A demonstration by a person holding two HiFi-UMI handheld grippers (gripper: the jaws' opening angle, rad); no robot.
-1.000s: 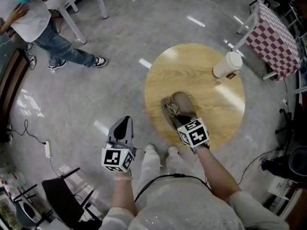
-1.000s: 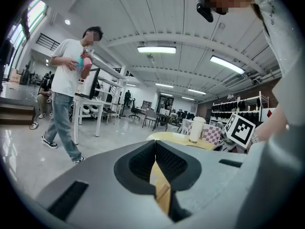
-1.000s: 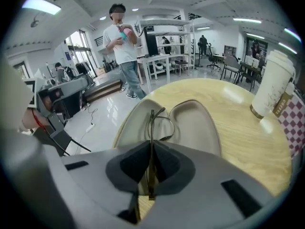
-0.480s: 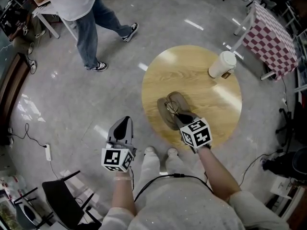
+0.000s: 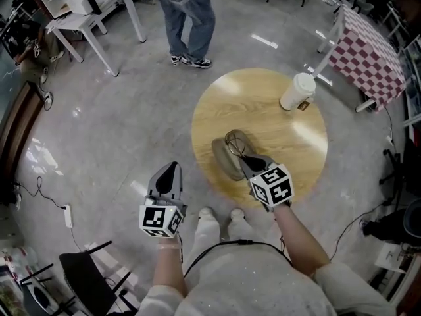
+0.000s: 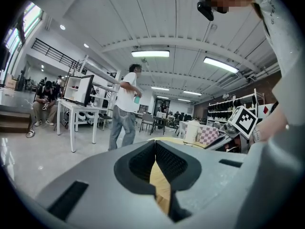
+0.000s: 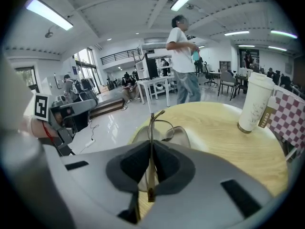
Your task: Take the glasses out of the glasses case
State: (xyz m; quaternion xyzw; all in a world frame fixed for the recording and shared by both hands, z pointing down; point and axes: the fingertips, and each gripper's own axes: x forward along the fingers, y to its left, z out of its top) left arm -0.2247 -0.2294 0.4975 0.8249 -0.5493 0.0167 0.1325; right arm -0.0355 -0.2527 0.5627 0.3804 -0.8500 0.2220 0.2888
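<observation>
An open tan glasses case (image 5: 222, 161) lies on the near part of the round wooden table (image 5: 263, 110). Thin metal-framed glasses (image 5: 235, 146) hang just above the case. My right gripper (image 5: 246, 161) is shut on one of their temple arms. In the right gripper view the gold arm (image 7: 150, 142) runs straight up between the right gripper's (image 7: 151, 150) pads, with a lens rim (image 7: 165, 126) and the case (image 7: 178, 136) behind it. My left gripper (image 5: 169, 171) hangs over the floor left of the table, shut and empty; the left gripper (image 6: 155, 148) shows only a sliver of table between its jaws.
A white paper cup (image 5: 297, 91) stands at the table's far right edge, also in the right gripper view (image 7: 255, 101). A checkered table (image 5: 370, 46) is beyond it. A person (image 5: 189, 15) stands on the floor beyond the table. A white desk (image 5: 84, 6) stands far left, a black chair (image 5: 85, 275) near left.
My right gripper has risen a little with the glasses, lifting them off the case. The person has walked from the far left to behind the table. The left gripper barely moved.
</observation>
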